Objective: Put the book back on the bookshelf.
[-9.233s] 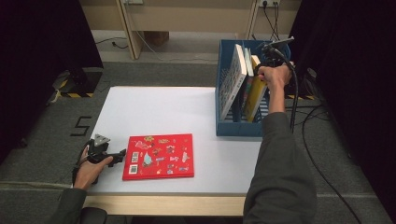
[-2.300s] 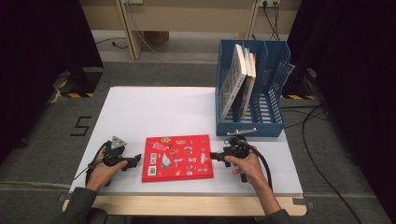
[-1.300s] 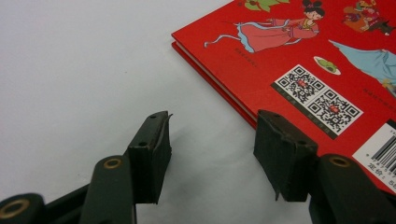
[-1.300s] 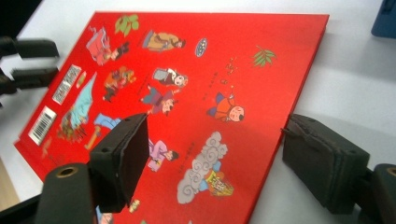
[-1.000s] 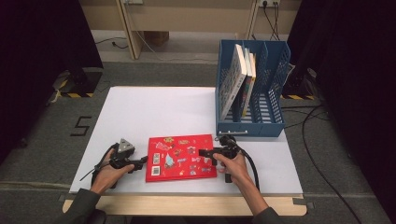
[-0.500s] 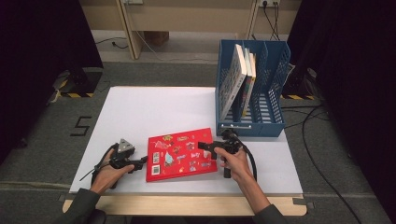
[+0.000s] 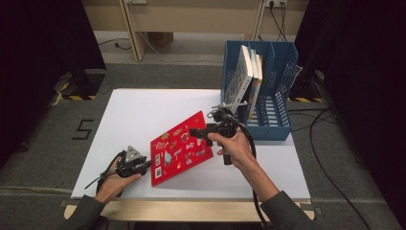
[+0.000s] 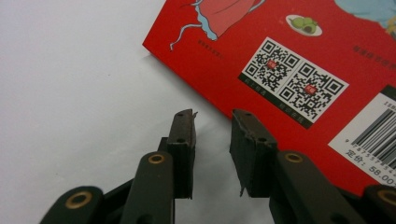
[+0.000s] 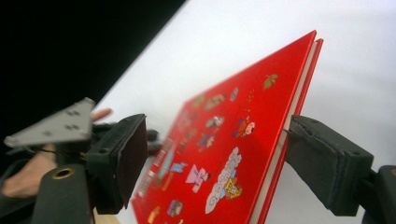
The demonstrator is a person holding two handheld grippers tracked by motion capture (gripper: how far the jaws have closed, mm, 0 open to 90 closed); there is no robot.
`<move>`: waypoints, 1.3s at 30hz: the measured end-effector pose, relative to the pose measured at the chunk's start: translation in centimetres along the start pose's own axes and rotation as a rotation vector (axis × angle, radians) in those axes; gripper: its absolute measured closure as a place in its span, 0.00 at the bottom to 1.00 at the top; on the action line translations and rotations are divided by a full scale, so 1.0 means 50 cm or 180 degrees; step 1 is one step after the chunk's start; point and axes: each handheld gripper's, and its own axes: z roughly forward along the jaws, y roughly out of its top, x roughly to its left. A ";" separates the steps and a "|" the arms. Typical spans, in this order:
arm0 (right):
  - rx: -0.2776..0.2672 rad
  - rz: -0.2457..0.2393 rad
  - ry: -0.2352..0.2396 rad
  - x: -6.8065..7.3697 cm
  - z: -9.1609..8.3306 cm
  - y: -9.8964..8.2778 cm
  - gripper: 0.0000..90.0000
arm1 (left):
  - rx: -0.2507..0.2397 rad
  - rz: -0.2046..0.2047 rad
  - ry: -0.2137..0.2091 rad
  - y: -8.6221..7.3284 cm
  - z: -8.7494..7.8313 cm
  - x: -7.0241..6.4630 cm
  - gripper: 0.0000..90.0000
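Note:
A red picture book (image 7: 179,148) (image 8: 303,56) (image 9: 224,140) stands tilted on the white table (image 7: 143,110), its left edge down and its right edge raised. My right gripper (image 7: 198,130) (image 9: 215,154) straddles that raised edge. Its jaws are wide and have just been closing a little. The edge rests on the lower pad (image 9: 322,158), and the other pad stands off the cover. My left gripper (image 7: 147,165) (image 8: 212,121) lies on the table against the book's low corner. Its jaws have just been closing and are drawn close together, with nothing between them.
A blue file rack (image 7: 287,72) stands at the table's back right, just behind my right hand, with a few upright books (image 7: 244,81) in it. The table's front edge (image 7: 191,203) runs close to both forearms.
My right gripper has risen and the book's right edge has come up with it, so the book tilts steeper. My left gripper has stayed at the book's low left edge.

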 end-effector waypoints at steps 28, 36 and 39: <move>-0.0129 -0.0327 0.0577 0.133 -0.011 0.091 0.33 | -0.0074 -0.0172 0.0070 0.016 0.022 -0.024 0.74; -0.0166 -0.0269 0.0724 0.131 -0.006 0.094 0.35 | -0.0071 -0.0247 0.0128 0.014 0.024 -0.009 0.53; -0.0154 -0.0291 0.0698 0.131 -0.007 0.094 0.35 | -0.0068 -0.0244 0.0140 0.015 0.024 -0.008 0.50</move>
